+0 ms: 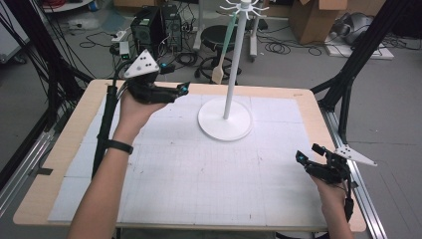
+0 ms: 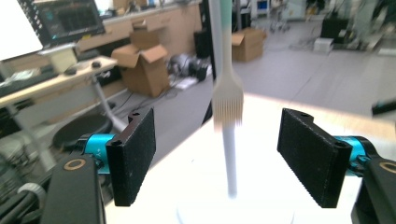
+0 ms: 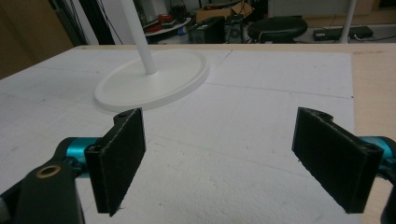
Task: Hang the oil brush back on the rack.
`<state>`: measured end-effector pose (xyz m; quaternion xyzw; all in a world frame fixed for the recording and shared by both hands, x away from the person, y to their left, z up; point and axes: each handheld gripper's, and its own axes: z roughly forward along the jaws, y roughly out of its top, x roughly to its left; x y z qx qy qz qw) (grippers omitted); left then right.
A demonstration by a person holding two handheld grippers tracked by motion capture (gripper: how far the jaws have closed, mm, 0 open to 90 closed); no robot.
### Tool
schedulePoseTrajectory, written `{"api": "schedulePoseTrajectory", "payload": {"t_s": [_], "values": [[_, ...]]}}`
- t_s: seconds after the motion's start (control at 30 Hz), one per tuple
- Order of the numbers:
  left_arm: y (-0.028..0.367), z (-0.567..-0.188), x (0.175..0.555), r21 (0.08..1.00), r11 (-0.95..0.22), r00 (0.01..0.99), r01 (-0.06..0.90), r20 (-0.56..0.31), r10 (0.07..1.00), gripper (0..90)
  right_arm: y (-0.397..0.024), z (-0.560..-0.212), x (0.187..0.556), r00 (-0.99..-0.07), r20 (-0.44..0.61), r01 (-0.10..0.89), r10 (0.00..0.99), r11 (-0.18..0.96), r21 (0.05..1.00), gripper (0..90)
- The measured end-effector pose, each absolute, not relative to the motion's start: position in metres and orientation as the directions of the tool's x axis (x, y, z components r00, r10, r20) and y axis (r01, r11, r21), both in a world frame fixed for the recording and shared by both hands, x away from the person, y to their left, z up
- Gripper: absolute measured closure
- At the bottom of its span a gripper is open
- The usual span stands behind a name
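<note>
Leftmost, at ten o'clock on the table (image 1: 59, 149): left gripper (image 1: 183, 90), held in a hand (image 1: 132, 107), jaws spread wide apart, nothing between the pads, pointing toward the stand. Next, at twelve o'clock: white utensil stand (image 1: 226, 117), round base on the gridded white mat (image 1: 199, 174), slim pole upright. Hanging from its top hooks: slotted spatula (image 1: 219, 72), mint-green handle, pale head down, just beside the pole; from the left gripper view it hangs straight ahead (image 2: 228, 100), clear of both pads. Rightmost, at four o'clock: right gripper (image 1: 302, 159), low over the mat, jaws likewise wide apart and empty.
</note>
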<state>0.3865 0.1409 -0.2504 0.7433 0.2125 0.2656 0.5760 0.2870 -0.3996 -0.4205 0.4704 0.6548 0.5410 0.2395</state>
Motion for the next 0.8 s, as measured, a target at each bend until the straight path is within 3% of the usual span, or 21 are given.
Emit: {"api": "schedulePoseTrajectory", "payload": {"t_s": [0.37,0.8], "values": [[0.202,-0.295,0.349,0.959,-0.278,0.769,0.056,0.136,0.624,23.1,-0.395,-0.421,0.287,-0.445,0.186,0.363,0.876,-0.014,0.932,16.6],[0.261,-0.355,0.31,0.971,-0.224,0.767,0.085,0.08,0.637,18.9,-0.393,-0.422,0.287,-0.441,0.185,0.375,0.878,-0.007,0.927,16.6]]}}
